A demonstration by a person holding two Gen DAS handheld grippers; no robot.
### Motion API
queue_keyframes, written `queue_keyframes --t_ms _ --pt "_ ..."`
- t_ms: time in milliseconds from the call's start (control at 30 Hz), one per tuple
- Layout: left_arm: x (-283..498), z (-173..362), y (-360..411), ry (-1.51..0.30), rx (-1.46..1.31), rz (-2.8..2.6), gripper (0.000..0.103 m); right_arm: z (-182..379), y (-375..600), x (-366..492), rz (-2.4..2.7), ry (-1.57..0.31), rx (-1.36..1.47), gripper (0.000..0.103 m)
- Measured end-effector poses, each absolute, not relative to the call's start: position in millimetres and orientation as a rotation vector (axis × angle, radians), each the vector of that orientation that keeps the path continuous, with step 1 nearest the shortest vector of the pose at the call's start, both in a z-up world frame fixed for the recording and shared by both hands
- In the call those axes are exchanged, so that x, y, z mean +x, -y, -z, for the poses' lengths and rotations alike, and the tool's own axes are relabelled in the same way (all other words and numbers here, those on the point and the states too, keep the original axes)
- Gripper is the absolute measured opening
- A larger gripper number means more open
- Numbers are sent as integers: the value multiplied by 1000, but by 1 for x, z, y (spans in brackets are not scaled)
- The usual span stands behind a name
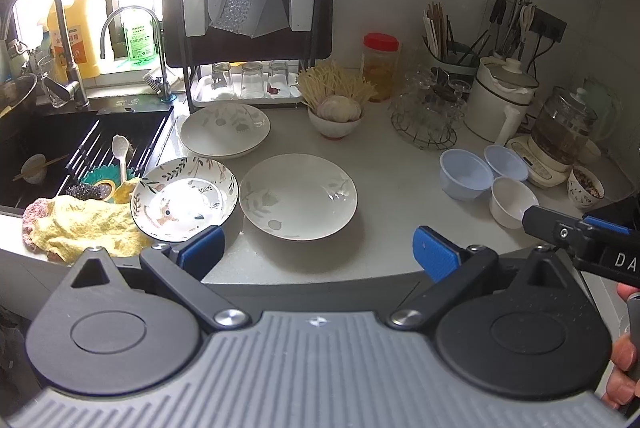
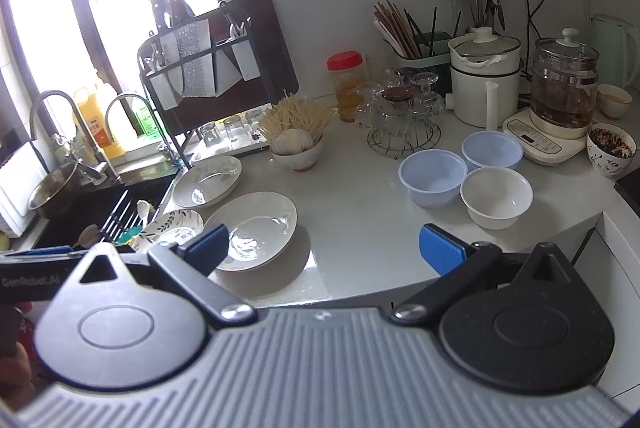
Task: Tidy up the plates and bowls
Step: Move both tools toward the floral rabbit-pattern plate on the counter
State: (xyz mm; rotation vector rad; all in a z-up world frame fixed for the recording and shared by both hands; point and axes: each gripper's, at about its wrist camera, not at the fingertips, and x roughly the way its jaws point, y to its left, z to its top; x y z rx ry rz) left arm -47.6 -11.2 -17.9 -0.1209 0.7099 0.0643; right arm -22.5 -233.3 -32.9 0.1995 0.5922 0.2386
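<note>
Both claws hang at the near edge of the bench (image 1: 400,164), and both are wide open with nothing between their blue pads.

Just ahead of the left claw (image 1: 318,254) sits a big white plate (image 1: 298,196). It is the closest dish, a little past the claw's tips and right in the middle of its gap. To the left of that, just over the left pad, is a leafy plate (image 1: 185,198) with a small dish (image 1: 186,204) lying inside it. It touches a yellow cloth (image 1: 80,228) by the sink (image 1: 72,152). Farther on, ahead and to the left, is another white plate (image 1: 225,130). The three plates lie close together but do not sit on each other.

Ahead of the right claw (image 2: 324,246) and off to its right stand three bowls in a bunch. The white bowl (image 2: 496,197) is nearest. The two blue bowls (image 2: 433,177) (image 2: 492,150) are just behind it. They touch or nearly touch. None is stacked yet.

So the plates are the left claw's job and the bowls are the right claw's job, I think. A plate is round and flat, so the claw would need to pinch its near rim. The big white plate is nearest for that.

Far back there are a bowl of noodles (image 1: 335,108), a red-lid jar (image 1: 380,66) and a dark rack (image 1: 248,24).
</note>
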Motion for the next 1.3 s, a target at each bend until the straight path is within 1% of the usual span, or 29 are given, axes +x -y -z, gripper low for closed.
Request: queue_keyframes --t_ms 533,900,1300 --pt "-39 26 6 -740 -148 -129 102 36 235 -3 -279 -616 169 103" --pt "-26 35 -4 -771 -172 -163 102 48 230 12 -313 -672 180 103" --pt "-15 38 -11 -783 -158 -167 102 53 218 19 -345 -676 181 103"
